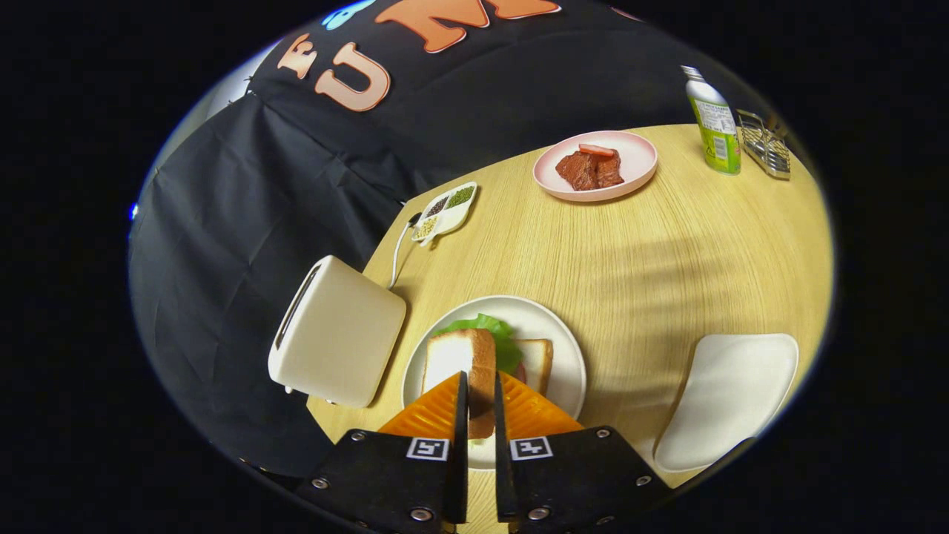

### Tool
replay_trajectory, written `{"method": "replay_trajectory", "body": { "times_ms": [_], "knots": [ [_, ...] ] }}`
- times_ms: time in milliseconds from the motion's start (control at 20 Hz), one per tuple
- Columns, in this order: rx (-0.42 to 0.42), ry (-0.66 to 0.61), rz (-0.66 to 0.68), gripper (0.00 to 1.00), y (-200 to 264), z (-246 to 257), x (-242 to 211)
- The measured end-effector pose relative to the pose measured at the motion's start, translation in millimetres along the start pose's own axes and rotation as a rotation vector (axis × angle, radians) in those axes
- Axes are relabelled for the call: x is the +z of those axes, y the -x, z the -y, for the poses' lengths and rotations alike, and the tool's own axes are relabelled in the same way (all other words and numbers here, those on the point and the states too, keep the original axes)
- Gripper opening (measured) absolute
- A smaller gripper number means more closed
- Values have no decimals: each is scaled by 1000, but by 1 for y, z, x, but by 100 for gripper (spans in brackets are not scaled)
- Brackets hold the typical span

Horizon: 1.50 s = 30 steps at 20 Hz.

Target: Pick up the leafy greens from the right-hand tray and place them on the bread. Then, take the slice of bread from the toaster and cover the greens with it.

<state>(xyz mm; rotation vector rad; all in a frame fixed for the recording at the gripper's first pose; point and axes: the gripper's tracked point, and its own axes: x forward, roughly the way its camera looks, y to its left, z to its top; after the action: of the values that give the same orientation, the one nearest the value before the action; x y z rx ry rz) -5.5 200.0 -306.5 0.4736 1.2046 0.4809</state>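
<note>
A slice of bread (465,363) stands on edge, clamped between the gripper (480,393) fingers above the white plate (552,326), where leafy greens (493,337) lie on another slice (535,362).

The gripper (480,389) pinches a bread slice (468,363) edge-on, and both fingers cover its lower part. That slice hides most of the leafy greens (491,330) and much of the lower bread (535,362) on the white plate (552,326), whose near rim is lost behind the fingers. What fills the divided dish (445,209) is too small to tell. The white tray (730,397) runs out of sight at its near corner, and the wire rack (765,143) is cut off
</note>
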Motion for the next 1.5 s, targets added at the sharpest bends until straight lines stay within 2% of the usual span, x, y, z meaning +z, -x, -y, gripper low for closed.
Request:
{"method": "replay_trajectory", "body": {
  "times_ms": [50, 100, 200, 350, 550, 650, 700, 900, 1100, 1300, 1500],
  "knots": [
    [-26, 13, 4, 18, 0, 7, 0],
    [-51, 24, 7, 24, 0, 13, -1],
    [-85, 32, 19, 27, 1, 22, 1],
    [-69, 31, 63, 27, 10, 16, 9],
    [-57, 76, 185, 27, 30, 5, 34],
    [-83, 126, 260, 31, 44, 6, 48],
    [-101, 156, 298, 40, 52, 6, 55],
    [-176, 257, 479, 58, 86, 3, 89],
    [-277, 356, 696, 71, 131, 0, 124],
    [-332, 440, 900, 75, 183, -15, 147],
    [-379, 487, 1009, 79, 217, -20, 152]
  ]
}}
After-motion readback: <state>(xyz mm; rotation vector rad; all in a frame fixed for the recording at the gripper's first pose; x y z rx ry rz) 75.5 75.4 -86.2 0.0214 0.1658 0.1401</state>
